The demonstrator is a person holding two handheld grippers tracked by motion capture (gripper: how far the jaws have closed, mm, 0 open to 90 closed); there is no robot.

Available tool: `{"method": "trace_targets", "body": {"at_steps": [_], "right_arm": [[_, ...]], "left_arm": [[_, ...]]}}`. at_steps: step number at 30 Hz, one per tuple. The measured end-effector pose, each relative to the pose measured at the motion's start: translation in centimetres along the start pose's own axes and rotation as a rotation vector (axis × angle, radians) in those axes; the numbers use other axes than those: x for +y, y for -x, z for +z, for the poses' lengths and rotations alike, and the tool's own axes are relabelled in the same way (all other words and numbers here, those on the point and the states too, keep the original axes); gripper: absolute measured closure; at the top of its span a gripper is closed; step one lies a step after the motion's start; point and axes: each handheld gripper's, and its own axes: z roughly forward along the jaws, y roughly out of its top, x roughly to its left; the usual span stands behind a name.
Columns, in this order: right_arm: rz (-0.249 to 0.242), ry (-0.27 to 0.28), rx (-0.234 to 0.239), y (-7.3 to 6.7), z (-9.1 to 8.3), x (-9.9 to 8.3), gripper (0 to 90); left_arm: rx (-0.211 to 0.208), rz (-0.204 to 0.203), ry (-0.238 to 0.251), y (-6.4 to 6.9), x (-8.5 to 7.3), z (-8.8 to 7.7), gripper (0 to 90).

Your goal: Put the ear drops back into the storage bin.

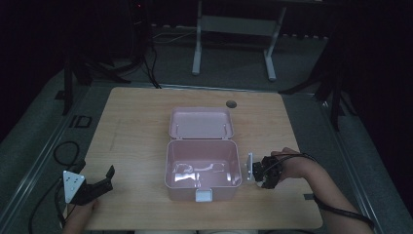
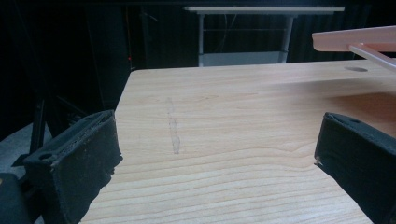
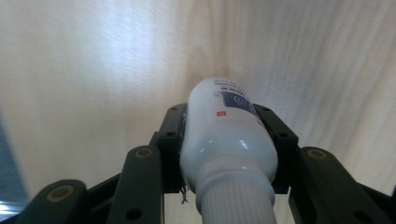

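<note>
An open pink plastic box (image 1: 174, 161) stands at the middle of the wooden table, its lid (image 1: 200, 122) folded back behind it. Just right of the box, my right gripper (image 1: 258, 171) is shut on a white bottle (image 1: 250, 166). In the right gripper view the white bottle (image 3: 225, 135) with a ribbed cap sits clamped between the jaws of my right gripper (image 3: 222, 115), above bare tabletop. My left gripper (image 1: 104, 181) rests open near the front left of the table, and in its own view the left gripper (image 2: 217, 149) has nothing between its jaws.
The pink lid's edge (image 2: 355, 39) shows at the upper right of the left gripper view. A cable hole (image 1: 231, 104) pierces the table behind the box. Beyond the table stand a white desk frame (image 1: 234, 29) and dark stands on the floor.
</note>
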Motion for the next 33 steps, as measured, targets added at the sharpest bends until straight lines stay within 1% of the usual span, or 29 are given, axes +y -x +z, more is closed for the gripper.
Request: {"method": "trace_targets", "body": {"at_steps": [1,2,3,4,6,8,9,10,11,12,17,18,19,22,25,26,28,33], "right_arm": [[-0.003,-0.002,0.008,-0.1,-0.1,0.1,59.5],[0.004,-0.004,0.014,-0.2,-0.2,0.1,59.5],[0.004,-0.011,0.029,-0.2,-0.3,0.2,59.5],[-0.004,-0.016,0.028,-0.3,-0.4,0.2,59.6],[-0.005,-0.03,0.033,-0.4,-0.7,0.3,59.6],[-0.01,-0.034,0.025,-0.5,-1.0,0.4,59.6],[-0.009,-0.025,0.022,-0.5,-1.4,0.3,59.6],[-0.014,-0.014,0.009,-0.6,-1.8,0.4,59.6],[-0.009,-0.004,0.01,-0.6,-2.1,0.4,59.6],[-0.015,0.001,0.006,-0.6,-2.4,0.4,59.6],[-0.024,-0.009,-0.001,-0.9,-3.4,0.6,59.6],[-0.037,-0.018,-0.006,-1.1,-3.8,0.7,59.6],[-0.037,-0.018,-0.006,-1.1,-3.8,0.7,59.6],[-0.049,-0.01,-0.02,-1.3,-4.8,0.9,59.6],[-0.05,-0.009,-0.022,-1.3,-5.2,1.0,59.6],[-0.048,-0.018,-0.019,-1.3,-5.7,1.1,59.5],[-0.045,-0.028,-0.022,-1.4,-6.0,1.3,59.6],[-0.037,-0.027,-0.015,-1.4,-6.8,1.5,59.6]], "left_arm": [[0.0,0.001,0.0,0.0,0.0,0.0,0.4],[0.0,0.001,0.0,0.0,0.0,0.0,0.4],[0.0,0.001,0.0,0.0,0.0,0.0,0.4],[0.0,0.001,0.0,0.0,0.0,0.0,0.4],[0.0,0.001,0.0,0.0,0.0,0.0,0.4],[0.0,0.001,0.0,0.0,0.0,0.0,0.4],[0.0,0.001,0.0,0.0,0.0,0.0,0.4],[0.0,0.001,0.0,0.0,0.0,0.0,0.4],[0.001,0.001,0.0,0.0,0.0,0.0,0.4],[0.001,0.001,0.0,0.0,0.0,0.0,0.4],[0.002,0.002,0.0,0.0,0.0,0.0,0.4],[0.002,0.002,0.0,0.0,0.0,0.0,0.4],[0.002,0.002,0.0,0.0,0.0,0.0,0.4],[0.002,0.002,-0.001,0.0,0.0,0.0,0.4],[0.002,0.002,-0.001,0.0,0.0,0.0,0.4],[0.002,0.002,-0.001,0.0,0.0,0.0,0.4],[0.002,0.002,0.0,0.0,0.0,0.0,0.4],[0.002,0.002,-0.001,0.0,0.0,0.0,0.4]]}}
